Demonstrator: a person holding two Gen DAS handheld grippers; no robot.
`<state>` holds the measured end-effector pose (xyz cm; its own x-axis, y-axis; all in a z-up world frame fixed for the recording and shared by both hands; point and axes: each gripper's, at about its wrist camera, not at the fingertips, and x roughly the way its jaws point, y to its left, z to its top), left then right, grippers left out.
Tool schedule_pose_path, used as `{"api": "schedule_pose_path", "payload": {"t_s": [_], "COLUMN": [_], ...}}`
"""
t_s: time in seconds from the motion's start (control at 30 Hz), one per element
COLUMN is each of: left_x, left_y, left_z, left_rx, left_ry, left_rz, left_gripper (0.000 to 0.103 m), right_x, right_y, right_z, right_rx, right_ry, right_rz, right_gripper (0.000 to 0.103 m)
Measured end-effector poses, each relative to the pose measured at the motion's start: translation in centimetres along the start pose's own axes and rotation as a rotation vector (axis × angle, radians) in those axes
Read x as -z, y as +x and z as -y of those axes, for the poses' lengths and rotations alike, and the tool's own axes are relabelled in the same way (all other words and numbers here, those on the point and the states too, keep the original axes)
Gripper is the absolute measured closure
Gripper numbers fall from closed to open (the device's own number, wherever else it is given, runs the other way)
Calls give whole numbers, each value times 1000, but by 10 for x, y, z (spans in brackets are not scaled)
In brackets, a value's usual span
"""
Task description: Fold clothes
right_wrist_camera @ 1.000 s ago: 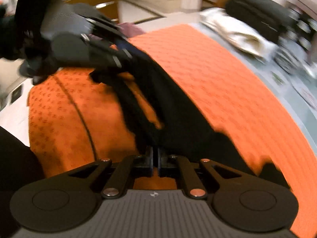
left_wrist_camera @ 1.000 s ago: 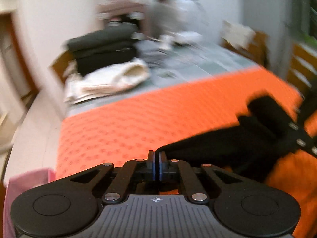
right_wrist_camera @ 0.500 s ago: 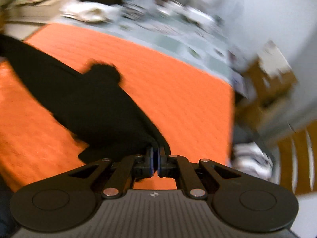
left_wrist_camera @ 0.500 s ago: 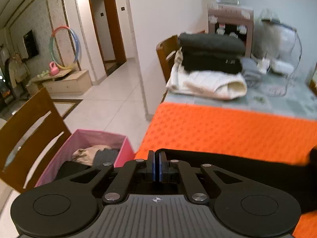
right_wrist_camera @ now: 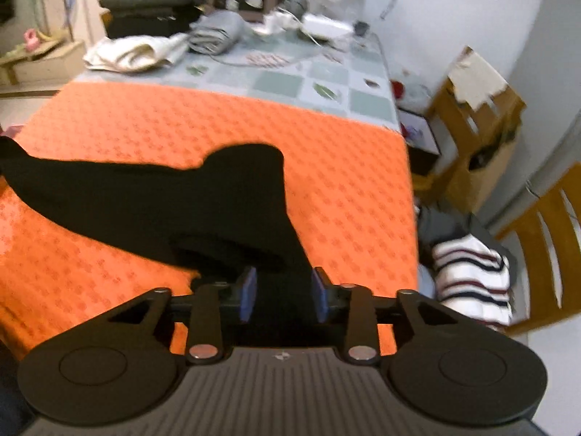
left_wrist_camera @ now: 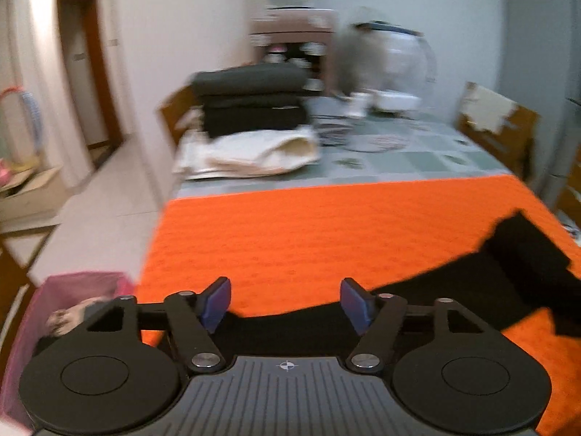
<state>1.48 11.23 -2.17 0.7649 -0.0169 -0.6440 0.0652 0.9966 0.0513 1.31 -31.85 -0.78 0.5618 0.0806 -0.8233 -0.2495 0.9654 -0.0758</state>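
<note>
Black garment point(right_wrist_camera: 152, 196) lies spread on the orange-covered counter point(left_wrist_camera: 326, 225), left hand-held gripper point(left_wrist_camera: 287, 303) and right hand-held gripper point(right_wrist_camera: 281, 292) both with fingers apart, holding nothing; smooth it flat, then regrasp matching edge corners.

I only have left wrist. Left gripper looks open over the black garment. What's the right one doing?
Observer: The right gripper is open too, its blue pads astride a fold of the black garment, not pinching it.
Operator: How does the garment lie at that end?
Observer: Flat on the orange cloth, with a rounded lobe toward the far edge.
Operator: Anything off the table on the right?
Observer: A striped garment lies below the table edge, beside a wooden chair.
</note>
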Motion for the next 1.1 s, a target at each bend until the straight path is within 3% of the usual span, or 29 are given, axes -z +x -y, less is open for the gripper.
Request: {"api": "schedule_pose_path", "payload": {"t_s": [0.17, 0.5, 0.77, 0.93, 0.97, 1.0, 1.03, 1.1], "left_x": [3, 25, 44, 54, 53, 52, 51, 49], "left_y": [19, 63, 90, 94, 95, 95, 95, 94], "left_z": [42, 117, 160, 165, 164, 163, 163, 161], "left_rx": [142, 358, 393, 319, 312, 316, 324, 374], "left_ry": [116, 308, 439, 453, 440, 427, 415, 381], "left_rz": [-22, -114, -163, -135, -130, -132, -133, -143], "left_gripper": [24, 22, 22, 22, 28, 33, 42, 69], "right_x": [-20, -34, -27, -25, -26, -27, -29, -32], "right_y": [13, 63, 76, 78, 80, 81, 82, 83], "right_z": [-16, -47, -65, -71, -70, -68, -67, -65], "right_rx": [-58, -108, -83, -80, -74, -69, -71, -69], "right_ry": [-43, -189, -395, -466, -459, -441, -418, -380], "right_rz": [9, -39, -59, -54, -46, -35, -28, -10], "right_gripper": [53, 49, 49, 51, 53, 68, 86, 96]}}
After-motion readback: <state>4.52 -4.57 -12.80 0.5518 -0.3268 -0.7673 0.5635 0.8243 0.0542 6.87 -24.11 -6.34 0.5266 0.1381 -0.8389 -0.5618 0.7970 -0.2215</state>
